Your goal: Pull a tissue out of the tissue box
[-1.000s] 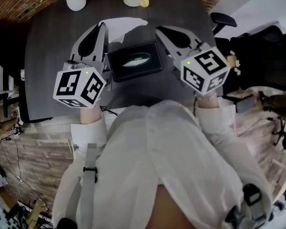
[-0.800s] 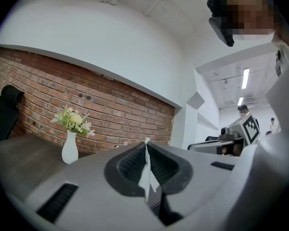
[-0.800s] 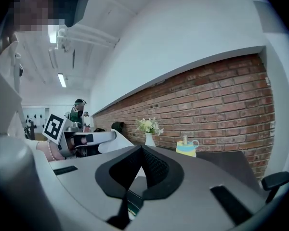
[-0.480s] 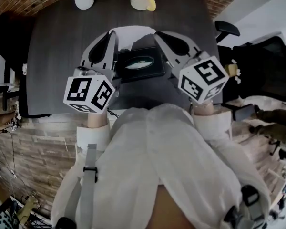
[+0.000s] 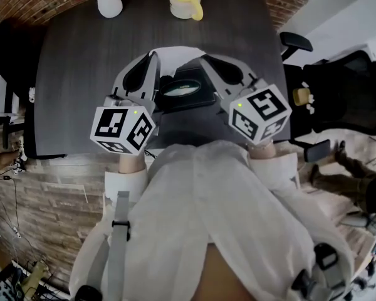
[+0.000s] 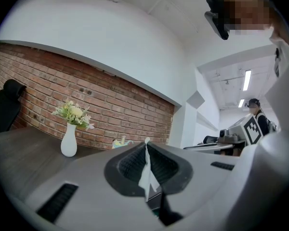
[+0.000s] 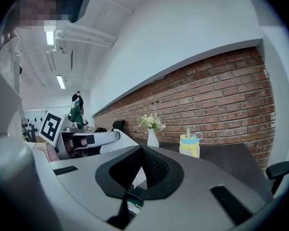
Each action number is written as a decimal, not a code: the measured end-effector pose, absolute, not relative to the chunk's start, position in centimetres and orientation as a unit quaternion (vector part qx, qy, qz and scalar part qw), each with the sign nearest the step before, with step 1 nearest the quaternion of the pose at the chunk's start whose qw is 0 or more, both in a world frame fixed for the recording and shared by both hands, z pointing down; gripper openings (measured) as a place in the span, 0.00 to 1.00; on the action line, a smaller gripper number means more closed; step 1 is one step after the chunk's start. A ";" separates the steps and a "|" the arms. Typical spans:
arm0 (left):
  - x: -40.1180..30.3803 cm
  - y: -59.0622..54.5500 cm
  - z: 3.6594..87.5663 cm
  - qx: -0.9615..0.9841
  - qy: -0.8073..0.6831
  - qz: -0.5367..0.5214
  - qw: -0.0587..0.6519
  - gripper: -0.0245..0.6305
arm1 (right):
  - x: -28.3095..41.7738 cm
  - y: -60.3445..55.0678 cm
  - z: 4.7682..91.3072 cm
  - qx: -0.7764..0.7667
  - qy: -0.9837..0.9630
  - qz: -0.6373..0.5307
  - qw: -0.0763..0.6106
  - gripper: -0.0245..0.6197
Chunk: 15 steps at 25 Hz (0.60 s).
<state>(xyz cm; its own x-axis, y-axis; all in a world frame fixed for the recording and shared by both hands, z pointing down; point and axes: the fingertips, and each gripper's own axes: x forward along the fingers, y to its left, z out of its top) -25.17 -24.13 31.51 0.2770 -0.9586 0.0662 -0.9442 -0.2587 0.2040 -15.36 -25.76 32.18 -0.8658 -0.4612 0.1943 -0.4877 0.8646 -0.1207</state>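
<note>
A dark tissue box (image 5: pixel 185 88) lies on the dark table (image 5: pixel 81 74), below and between my two grippers. A white tissue (image 5: pixel 175 52) spans the gap between their tips above the box's far edge. My left gripper (image 5: pixel 153 56) is shut on the tissue's left end; in the left gripper view a thin white fold (image 6: pixel 146 174) hangs out of the closed left gripper (image 6: pixel 146 144). My right gripper (image 5: pixel 203 59) is shut at the tissue's right end, and in its own view the right gripper (image 7: pixel 141 149) shows a scrap of tissue (image 7: pixel 135 177) under the pads.
A white vase with flowers (image 5: pixel 106 2) and a yellow lidded cup (image 5: pixel 187 2) stand at the table's far edge. A black office chair (image 5: pixel 338 86) is off the table's right side. A person (image 6: pixel 254 110) stands far back in the room.
The two grippers have drawn closer together over the box. The tissue, earlier hanging from the left gripper alone, now reaches the right gripper's tips. The head view has shifted.
</note>
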 end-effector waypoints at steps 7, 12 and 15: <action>-25.1 -24.0 31.8 0.794 -0.597 -0.034 0.105 0.05 | -15.3 -25.6 32.5 0.243 -0.963 0.091 0.080 0.05; -24.8 -24.0 31.8 0.796 -0.595 -0.032 0.104 0.05 | -15.3 -25.5 32.7 0.240 -0.963 0.093 0.082 0.04; -24.8 -24.0 31.8 0.796 -0.595 -0.033 0.105 0.05 | -15.4 -25.4 32.9 0.237 -0.963 0.093 0.087 0.04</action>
